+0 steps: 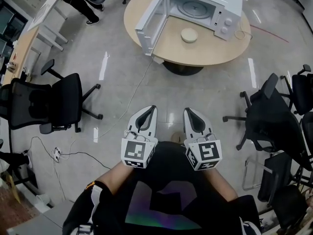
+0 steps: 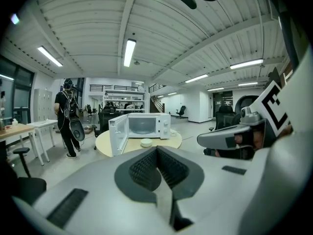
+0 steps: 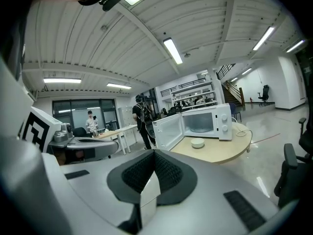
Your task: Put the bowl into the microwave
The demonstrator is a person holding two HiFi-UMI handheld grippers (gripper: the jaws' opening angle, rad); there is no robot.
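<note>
A small cream bowl [image 1: 189,35] sits on the round wooden table [image 1: 205,53], just in front of the white microwave [image 1: 208,6], whose door [image 1: 150,21] hangs wide open to the left. Both gripper views show the same bowl [image 2: 146,142] [image 3: 197,143] and microwave [image 2: 146,125] [image 3: 205,122] far ahead. My left gripper [image 1: 145,115] and right gripper [image 1: 192,115] are held side by side close to my body, well short of the table. Each has its jaws pressed together with nothing between them.
Black office chairs stand at the left [image 1: 51,102] and right [image 1: 274,111]. A power cable [image 1: 122,106] trails over the floor from the table. A person [image 2: 67,116] with a backpack stands by desks [image 1: 29,38] at the far left.
</note>
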